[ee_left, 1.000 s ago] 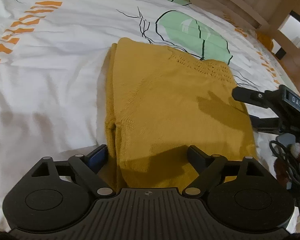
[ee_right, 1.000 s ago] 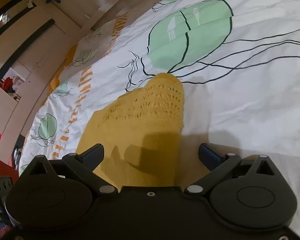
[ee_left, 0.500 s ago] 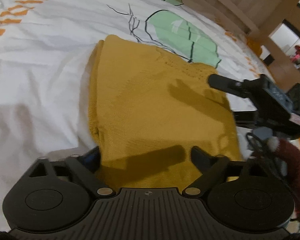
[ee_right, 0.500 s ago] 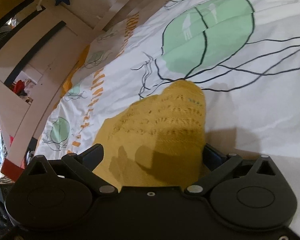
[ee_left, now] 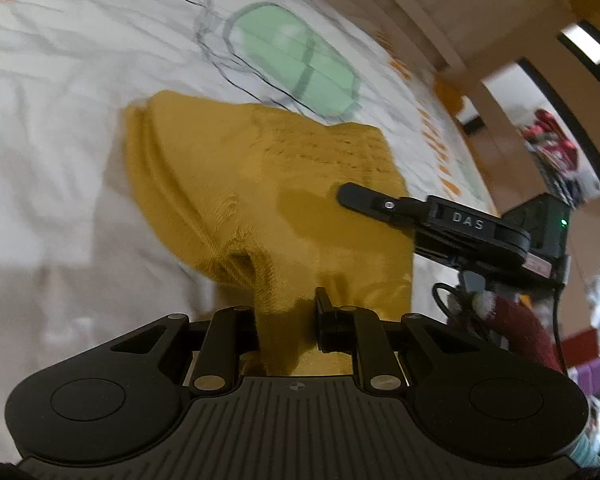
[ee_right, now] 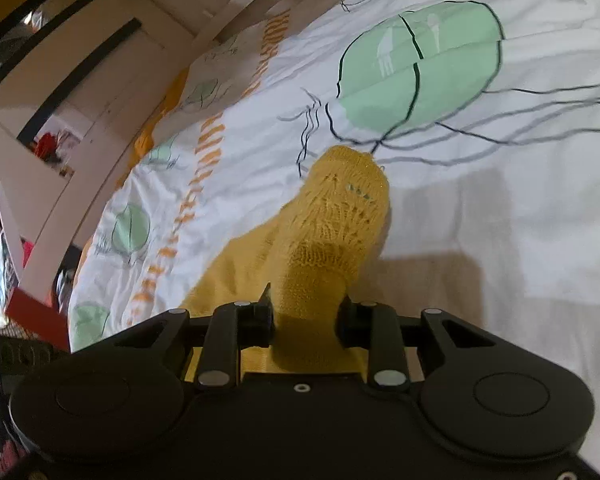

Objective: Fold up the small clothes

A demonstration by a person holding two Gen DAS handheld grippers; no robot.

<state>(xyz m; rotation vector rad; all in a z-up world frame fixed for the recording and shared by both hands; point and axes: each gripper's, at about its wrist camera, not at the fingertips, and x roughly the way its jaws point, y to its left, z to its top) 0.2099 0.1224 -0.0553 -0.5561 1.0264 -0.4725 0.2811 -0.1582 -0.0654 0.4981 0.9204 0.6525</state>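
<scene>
Mustard-yellow knit fills the left wrist view: the sweater lies on the white bedsheet, and its near edge is bunched up and lifted into the left gripper, whose fingers are clamped tight on that fabric. To the right, the right gripper reaches in over the garment's right side, its casing marked DAS. A green jellyfish print sits just beyond the sweater's far edge.

Over to the right wrist view: the right gripper is pinched on a gathered fold of the sweater, lacy corner raised off the bedsheet. Wooden bed frame runs along the far left.
</scene>
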